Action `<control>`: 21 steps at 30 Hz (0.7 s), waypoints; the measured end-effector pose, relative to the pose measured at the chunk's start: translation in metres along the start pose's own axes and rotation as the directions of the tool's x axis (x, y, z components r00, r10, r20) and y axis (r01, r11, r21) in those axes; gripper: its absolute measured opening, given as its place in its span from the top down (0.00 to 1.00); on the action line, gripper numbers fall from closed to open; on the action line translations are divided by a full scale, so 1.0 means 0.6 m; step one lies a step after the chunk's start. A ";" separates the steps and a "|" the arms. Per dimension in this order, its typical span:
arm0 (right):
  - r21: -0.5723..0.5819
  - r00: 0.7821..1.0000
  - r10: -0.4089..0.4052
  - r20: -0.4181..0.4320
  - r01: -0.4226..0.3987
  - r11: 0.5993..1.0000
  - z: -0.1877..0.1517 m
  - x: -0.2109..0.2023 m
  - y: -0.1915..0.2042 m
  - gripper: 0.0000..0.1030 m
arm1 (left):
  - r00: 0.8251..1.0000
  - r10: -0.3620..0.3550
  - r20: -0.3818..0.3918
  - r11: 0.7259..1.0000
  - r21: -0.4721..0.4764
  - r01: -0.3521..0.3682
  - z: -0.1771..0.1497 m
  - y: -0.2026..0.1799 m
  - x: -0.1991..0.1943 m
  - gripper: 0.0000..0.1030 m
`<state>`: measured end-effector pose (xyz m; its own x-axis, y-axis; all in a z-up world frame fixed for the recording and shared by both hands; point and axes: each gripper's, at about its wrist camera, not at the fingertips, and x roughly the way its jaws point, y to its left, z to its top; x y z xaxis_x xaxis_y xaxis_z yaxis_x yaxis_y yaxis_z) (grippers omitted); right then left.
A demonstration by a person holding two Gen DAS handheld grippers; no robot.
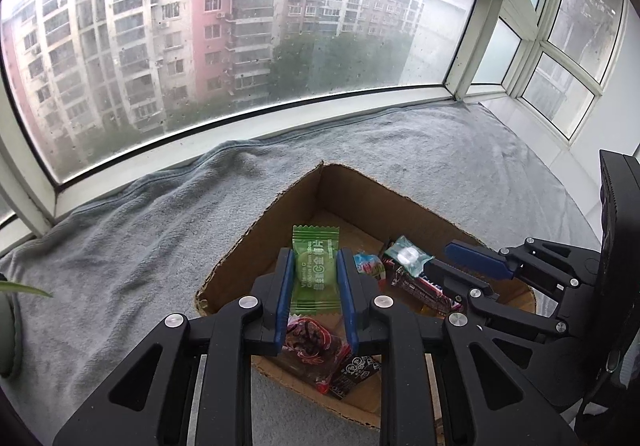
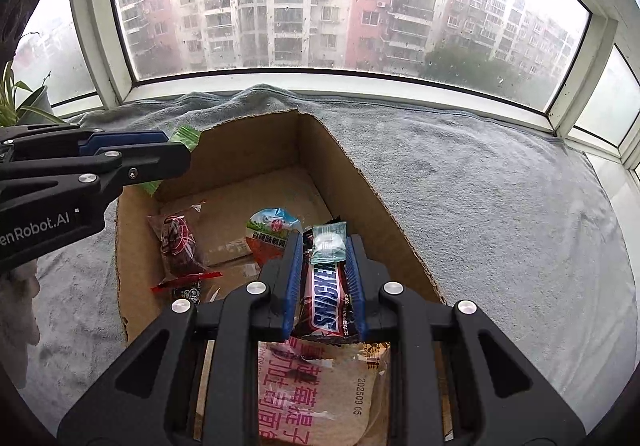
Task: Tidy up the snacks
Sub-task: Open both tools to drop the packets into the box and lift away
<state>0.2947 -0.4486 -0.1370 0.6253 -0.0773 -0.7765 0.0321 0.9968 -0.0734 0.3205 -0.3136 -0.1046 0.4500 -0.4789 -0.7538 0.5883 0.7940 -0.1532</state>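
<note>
While both tools hang over the open brown cardboard box (image 2: 360, 182) on the grey fleece blanket (image 2: 500, 214), each is clenched on a sweet: the left gripper (image 1: 316, 278) pinches a flat green crinkle-edged plum-slice sachet (image 1: 315, 272) between its blue pads, and the right gripper (image 2: 326, 270) clamps a small clear blue-tinted wrapped candy (image 2: 329, 244) near its fingertips. Directly beneath the right tool's jaws lies a brown chocolate bar in a glossy wrapper (image 2: 329, 296); whether the pads also press on it cannot be told. Left of that tool, on the box floor, sit a dark red wrapped jelly snack (image 2: 178, 246) and a red-and-blue sachet (image 2: 268, 236), with a pink printed plastic pack (image 2: 316, 390) below its base. The green sachet looks very light and thin, its foil slick and its seams floppy, so a hold across the firm round disc in the middle, as now, is probably safest; a pinch on the serrated edge would likely let it swing or slip. The clear candy seems hard inside a loose, slippery film, so gripping the lump itself rather than the twisted film should keep it from sliding out.
</note>
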 end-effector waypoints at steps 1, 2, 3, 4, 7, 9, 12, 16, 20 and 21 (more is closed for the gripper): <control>-0.004 1.000 -0.003 0.001 0.003 1.000 0.000 -0.001 0.002 0.67 | 1.000 0.001 -0.001 1.000 0.000 -0.001 0.000 0.000 -0.001 0.80; -0.007 1.000 -0.009 0.005 0.009 1.000 -0.001 -0.003 0.003 0.60 | 1.000 0.002 0.001 1.000 0.001 -0.002 0.000 0.000 -0.003 0.80; -0.009 1.000 -0.015 0.012 0.016 1.000 -0.001 -0.006 0.004 0.48 | 1.000 0.006 0.002 1.000 0.001 -0.006 0.002 0.000 -0.003 0.79; -0.009 1.000 -0.018 0.018 0.018 1.000 -0.001 -0.009 0.005 0.43 | 1.000 0.007 0.004 1.000 -0.001 -0.007 0.002 0.001 -0.005 0.77; -0.012 1.000 -0.010 0.014 0.010 1.000 0.000 -0.014 0.006 0.43 | 1.000 0.007 0.010 1.000 -0.008 -0.007 0.004 0.004 -0.013 0.76; -0.023 1.000 -0.019 0.016 0.019 1.000 0.000 -0.019 0.010 0.43 | 1.000 0.011 0.017 1.000 -0.009 -0.011 0.004 0.006 -0.020 0.76; -0.024 1.000 -0.017 0.021 0.017 1.000 0.001 -0.030 0.013 0.38 | 1.000 0.010 0.026 1.000 -0.012 -0.010 0.006 0.006 -0.031 0.76; -0.031 0.999 -0.017 0.032 0.018 0.999 0.002 -0.050 0.022 0.38 | 0.999 0.009 0.050 1.000 0.000 -0.009 0.007 0.001 -0.057 0.76; -0.039 0.999 0.005 0.054 -0.003 0.999 0.001 -0.079 0.038 0.38 | 0.997 0.012 0.079 1.000 0.013 -0.013 0.002 -0.004 -0.094 0.76; -0.039 0.998 0.017 0.060 -0.015 0.999 0.000 -0.086 0.042 0.38 | 0.996 0.018 0.087 1.000 0.017 -0.019 0.000 -0.004 -0.103 0.76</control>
<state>0.2633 -0.4195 -0.0990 0.6718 -0.0589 -0.7384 -0.0077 0.9962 -0.0865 0.2912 -0.2860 -0.0576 0.5169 -0.4957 -0.6979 0.5912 0.7963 -0.1277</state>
